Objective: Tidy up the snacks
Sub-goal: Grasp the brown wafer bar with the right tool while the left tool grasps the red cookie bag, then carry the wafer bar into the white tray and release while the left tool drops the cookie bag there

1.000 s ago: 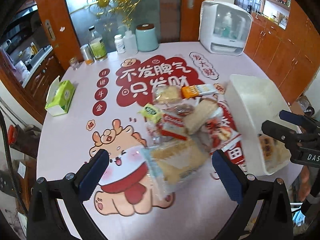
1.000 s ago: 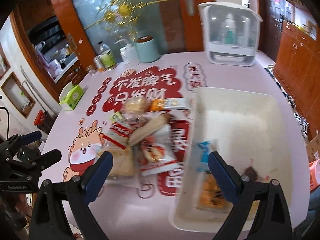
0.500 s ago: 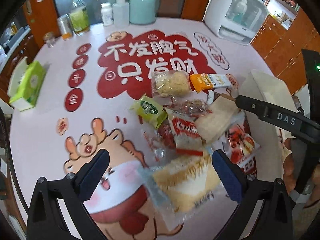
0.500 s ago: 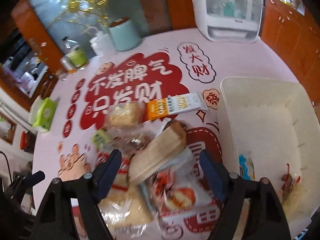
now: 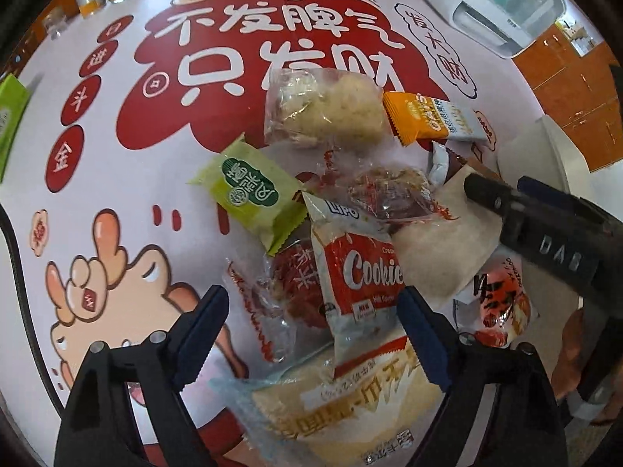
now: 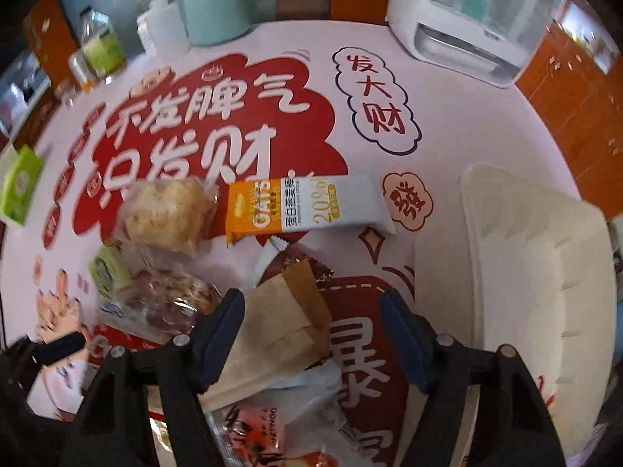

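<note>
Both tongs, left (image 5: pixel 313 329) astride the light, crinkly cookie pack (image 5: pixel 360 284) and right (image 6: pixel 313 329) over the brown packet (image 6: pixel 280 334), were closing, still empty, so we judged mid-body grips best on the counter (image 5: pixel 128 179).

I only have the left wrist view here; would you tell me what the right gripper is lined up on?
Observer: The right gripper straddles the brown paper packet. Its jaws have just been closing, and the right-hand pad is still clear of the packet.
Operator: Thank you. Is the bin close to that packet?
Observer: The white bin sits to the packet's right, apart from it, with a strip of red printed tabletop between them.
</note>
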`<state>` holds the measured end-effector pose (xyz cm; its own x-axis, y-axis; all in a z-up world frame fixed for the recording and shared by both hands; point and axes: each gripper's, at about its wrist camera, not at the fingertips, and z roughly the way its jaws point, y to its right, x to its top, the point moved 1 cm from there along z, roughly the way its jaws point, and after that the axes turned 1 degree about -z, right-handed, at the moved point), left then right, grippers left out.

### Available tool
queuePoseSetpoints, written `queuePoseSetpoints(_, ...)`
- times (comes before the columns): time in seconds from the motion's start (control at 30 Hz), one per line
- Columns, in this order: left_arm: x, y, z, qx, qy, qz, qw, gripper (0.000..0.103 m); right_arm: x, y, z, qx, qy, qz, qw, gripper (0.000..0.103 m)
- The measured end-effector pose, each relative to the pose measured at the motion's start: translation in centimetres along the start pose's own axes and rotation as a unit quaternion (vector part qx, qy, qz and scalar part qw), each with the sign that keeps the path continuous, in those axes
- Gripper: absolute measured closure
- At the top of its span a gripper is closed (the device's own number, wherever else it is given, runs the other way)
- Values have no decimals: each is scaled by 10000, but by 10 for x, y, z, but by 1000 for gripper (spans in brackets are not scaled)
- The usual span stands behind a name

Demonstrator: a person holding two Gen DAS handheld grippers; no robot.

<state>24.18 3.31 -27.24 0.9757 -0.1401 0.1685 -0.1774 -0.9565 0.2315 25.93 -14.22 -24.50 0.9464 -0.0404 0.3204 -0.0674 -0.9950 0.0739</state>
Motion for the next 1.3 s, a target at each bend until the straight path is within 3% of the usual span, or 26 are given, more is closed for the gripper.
queuePoseSetpoints(0.07,1,-1,2,-119,-28,-48,9999,25,-1,-3,3,-119,-86,-148,9998,30)
queuePoseSetpoints(0.1,2,-1,3,-186,-48,-78,9998,27,-1,-4,3,-127,-100,-168,9997,35)
queuePoseSetpoints(0.13,2,0,3,-195,-46,-79,9998,29,-1,-4,1,-42,-117,-185,9998,45)
queuePoseSetpoints(0.17,2,0,3,-147,-38,-62,9999,30,-1,-5,3,319,-264,-149,9990,59)
queuePoseSetpoints(0.43,5,-6,1,-273,-60,-178,9994,30,-1,-2,12,655,-549,292,9959,58)
queuePoseSetpoints(0.5,6,-9,1,-348,-85,-231,9991,31,-2,-3,13,620,-598,342,9957,54)
queuePoseSetpoints(0.6,7,-11,-2,-288,2,-197,9994,41,-1,-6,16,698,-622,378,9949,58)
queuePoseSetpoints(0.73,5,-16,-25,-317,385,-113,9987,61,-2,-5,2,943,-376,445,9938,82)
queuePoseSetpoints(0.77,4,-15,-33,-391,488,-96,9980,74,-2,-3,-3,1019,-305,482,9932,88)
queuePoseSetpoints(0.83,4,-12,-47,-243,598,22,9979,85,-3,0,-15,1219,-203,541,9909,91)
queuePoseSetpoints(0.9,-1,-7,-58,-57,728,139,9972,87,-6,1,-28,1391,-73,555,9887,95)
queuePoseSetpoints(1.07,-14,2,-92,-69,1082,252,9938,88,-16,4,-70,1683,334,578,9835,96)
queuePoseSetpoints(1.17,-23,11,-115,-96,1290,354,9910,88,-26,10,-101,1780,622,564,9804,102)
queuePoseSetpoints(1.3,-36,31,-142,-108,1531,540,9867,88,-38,23,-133,1741,970,575,9783,102)
